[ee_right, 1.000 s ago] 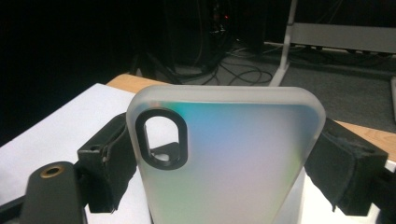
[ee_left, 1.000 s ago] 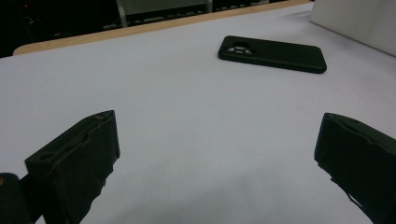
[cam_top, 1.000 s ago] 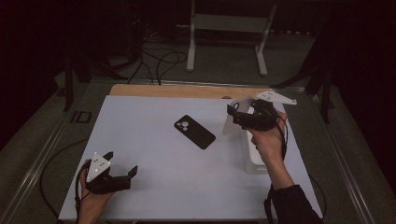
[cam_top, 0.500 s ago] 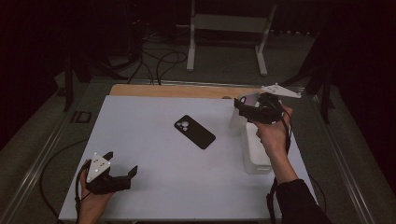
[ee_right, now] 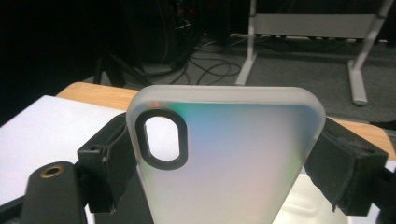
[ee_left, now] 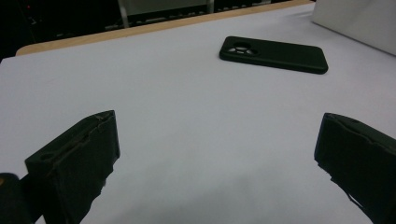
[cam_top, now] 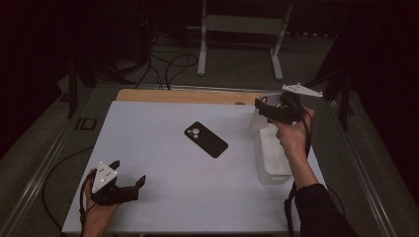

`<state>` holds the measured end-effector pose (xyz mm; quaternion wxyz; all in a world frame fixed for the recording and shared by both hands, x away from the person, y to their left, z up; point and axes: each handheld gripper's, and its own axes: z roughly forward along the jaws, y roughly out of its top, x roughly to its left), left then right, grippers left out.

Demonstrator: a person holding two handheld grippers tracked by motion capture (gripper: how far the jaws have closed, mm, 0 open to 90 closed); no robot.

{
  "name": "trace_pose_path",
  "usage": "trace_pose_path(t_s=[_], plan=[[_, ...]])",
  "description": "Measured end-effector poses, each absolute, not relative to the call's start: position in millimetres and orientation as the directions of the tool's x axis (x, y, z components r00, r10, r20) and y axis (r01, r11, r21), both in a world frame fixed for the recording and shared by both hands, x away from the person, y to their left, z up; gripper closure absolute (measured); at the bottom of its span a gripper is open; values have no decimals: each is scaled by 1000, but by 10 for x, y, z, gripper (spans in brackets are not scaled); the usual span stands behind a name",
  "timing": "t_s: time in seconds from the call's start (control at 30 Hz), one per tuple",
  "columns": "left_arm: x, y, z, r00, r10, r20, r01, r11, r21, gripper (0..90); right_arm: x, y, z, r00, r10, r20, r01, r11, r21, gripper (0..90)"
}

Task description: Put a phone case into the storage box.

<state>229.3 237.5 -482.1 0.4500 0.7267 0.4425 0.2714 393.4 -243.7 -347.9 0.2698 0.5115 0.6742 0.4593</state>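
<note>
Over the last second the right gripper (cam_top: 262, 109) has been drifting from the middle right of the high view toward the upper right, and it is now hanging above the far end of the white tray (cam_top: 272, 160), near the wooden back edge (cam_top: 188, 96) of the table. The left gripper (cam_top: 129, 178) is keeping to the same spot at the lower left of that frame.

In the right gripper view the right gripper (ee_right: 224, 158) is clamping a frosted translucent phone case (ee_right: 229, 154) by its two long sides, with the jaws standing wide and pressing on both edges. The case is standing upright, its oval camera cutout sitting at the upper left. In the high view the case (cam_top: 259, 120) is showing as a pale patch just under the gripper, though it is too small there to read its shape well.

The left gripper is resting low over the white table (cam_top: 163, 197), its jaws spread apart with nothing between them. A black phone (cam_top: 206, 139) is lying flat near the centre of the table, camera side up, well apart from both grippers; in the left gripper view the phone (ee_left: 273, 54) is sitting at the upper right.
</note>
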Motion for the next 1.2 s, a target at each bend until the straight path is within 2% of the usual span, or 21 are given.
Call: trace_pose_path(t_s=[1.2], plan=[[2286,2397,-4834,455,891,-12,401,-193,895,6,4436,-2690,-3684,-145,988,58,485,20,874,168]])
